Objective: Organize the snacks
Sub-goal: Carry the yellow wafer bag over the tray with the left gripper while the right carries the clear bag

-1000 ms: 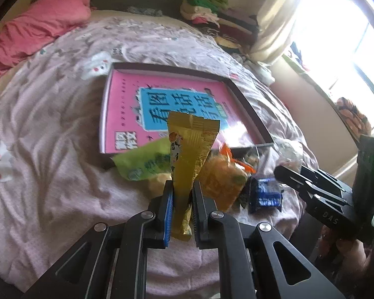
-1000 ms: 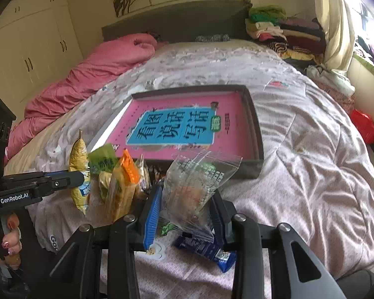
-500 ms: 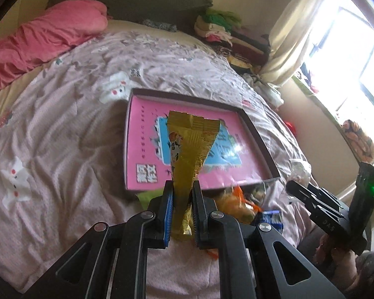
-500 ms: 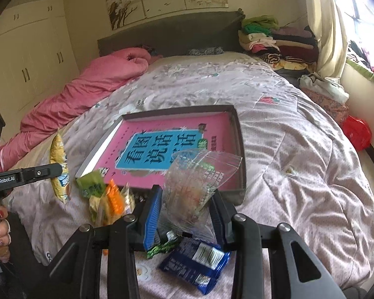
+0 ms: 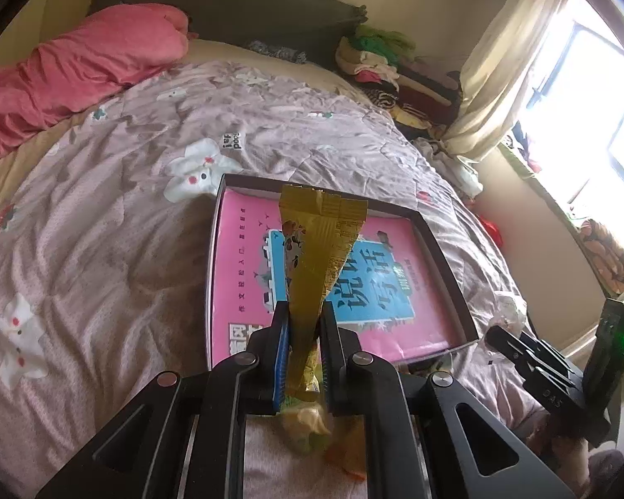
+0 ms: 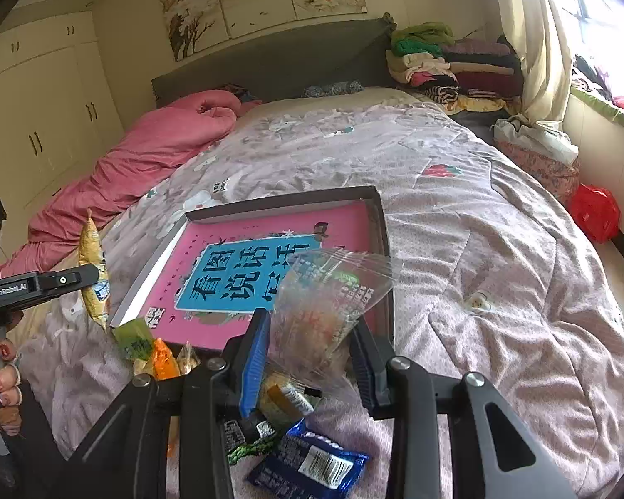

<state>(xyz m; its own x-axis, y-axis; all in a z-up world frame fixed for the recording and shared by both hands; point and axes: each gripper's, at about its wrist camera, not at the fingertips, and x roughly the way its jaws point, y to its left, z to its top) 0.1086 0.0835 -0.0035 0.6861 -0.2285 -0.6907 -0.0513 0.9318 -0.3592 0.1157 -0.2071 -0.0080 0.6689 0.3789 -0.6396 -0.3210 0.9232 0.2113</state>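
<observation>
My left gripper [image 5: 304,324] is shut on a gold snack packet [image 5: 318,245] that stands upright in front of the dark-rimmed box [image 5: 445,266] with its pink book. The same gold snack packet [image 6: 92,266] hangs at the left of the right wrist view. My right gripper [image 6: 310,332] is shut on a clear plastic snack bag [image 6: 324,307] held above the bed near the box [image 6: 380,224]. On the quilt below lie a blue packet [image 6: 312,463], an orange packet [image 6: 164,359] and a green packet [image 6: 135,339].
A pink duvet [image 5: 75,70] is bunched at the bed's far left. Folded clothes [image 6: 445,62] are stacked by the headboard at the right. A red bag [image 6: 595,212] sits off the bed's right side. A person's hand [image 6: 4,374] grips the left tool.
Both grippers have lifted and drawn back from the snack pile with their packets. The box has shifted to the right in the left view and upward in the right view.
</observation>
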